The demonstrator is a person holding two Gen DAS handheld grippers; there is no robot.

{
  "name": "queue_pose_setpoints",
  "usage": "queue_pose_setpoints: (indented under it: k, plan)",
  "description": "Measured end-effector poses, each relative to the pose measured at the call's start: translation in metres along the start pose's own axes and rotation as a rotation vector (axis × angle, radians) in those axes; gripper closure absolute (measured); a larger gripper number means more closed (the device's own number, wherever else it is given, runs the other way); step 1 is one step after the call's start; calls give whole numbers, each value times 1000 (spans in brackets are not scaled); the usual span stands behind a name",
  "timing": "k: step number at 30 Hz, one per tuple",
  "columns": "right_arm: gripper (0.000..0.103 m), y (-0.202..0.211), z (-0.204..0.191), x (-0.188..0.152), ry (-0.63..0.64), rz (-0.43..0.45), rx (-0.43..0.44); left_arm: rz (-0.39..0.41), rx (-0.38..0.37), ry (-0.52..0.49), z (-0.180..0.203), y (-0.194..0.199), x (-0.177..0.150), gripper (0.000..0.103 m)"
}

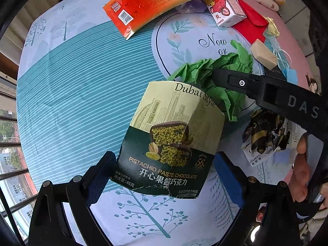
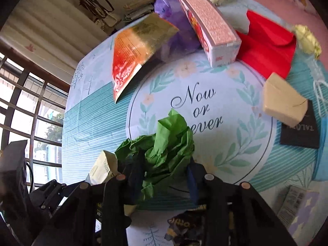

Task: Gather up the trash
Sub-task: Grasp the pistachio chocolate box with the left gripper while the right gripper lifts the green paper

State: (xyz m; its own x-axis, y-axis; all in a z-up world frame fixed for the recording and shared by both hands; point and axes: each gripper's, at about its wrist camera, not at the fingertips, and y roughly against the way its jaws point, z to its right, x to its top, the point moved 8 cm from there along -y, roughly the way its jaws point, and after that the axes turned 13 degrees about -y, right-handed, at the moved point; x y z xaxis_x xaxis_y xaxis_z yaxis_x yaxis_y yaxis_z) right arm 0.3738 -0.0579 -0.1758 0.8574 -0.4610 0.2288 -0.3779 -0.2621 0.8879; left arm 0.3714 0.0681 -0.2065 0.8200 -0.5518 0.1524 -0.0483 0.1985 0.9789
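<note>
Closing on the crumpled green tissue paper [image 2: 164, 149] is the step in hand for the right tool [image 2: 166, 170], and doing it well means biting deep into the wad rather than nipping a loose flap, since thin paper like this would probably tear or slip out when lifted. The wad lies on the surface [image 1: 67, 94], partly over the printed "Now or never" wreath, just beside the chocolate box in the other tool. Its lower folds sit between the right tool's two dark fingers, which stand fairly close together with paper bulging around them; they look to be pinching the wad, though how firmly cannot be told.

The left tool [image 1: 164, 174] is spread wide around the pistachio chocolate box [image 1: 170, 135]. Its blue pads [image 1: 227, 176] flank the box's lower corners and the left one touches the edge, so the box appears clamped across its width, slightly bowed. Keeping that hold steady would stop the box from sliding while the right side works.

More litter waits further off: an orange foil packet [image 1: 143, 6], a strawberry carton [image 1: 225, 6], a red envelope [image 2: 266, 47], a tan wrapped block [image 2: 283, 100] and a crushed black-and-gold wrapper [image 1: 264, 133].
</note>
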Motion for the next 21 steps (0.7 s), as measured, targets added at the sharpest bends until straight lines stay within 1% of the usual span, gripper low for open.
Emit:
queue_pose_setpoints:
  k: [6,7,10,12,14,17,21]
  plan:
    - [68,29,1,4,-3,62,31,10,12,27,8,-5,7,7]
    - [68,34,0,5,-1,73,35,1,22,26,8,-8,7,7]
    - [68,50,0,5,14,118,37,-34,98,6,13,-21,9,9]
    - [68,64,0,4,23,137,47,1,140,5,15,-19,11,10]
    - [68,77,0,0,35,137,65,41,142,32,17,-11,12,11]
    - [68,99,0,-7,51,160,84,96,135,81,19,8,11,11]
    - [68,136,8,-25,64,175,120,143,158,96,29,39,1,11]
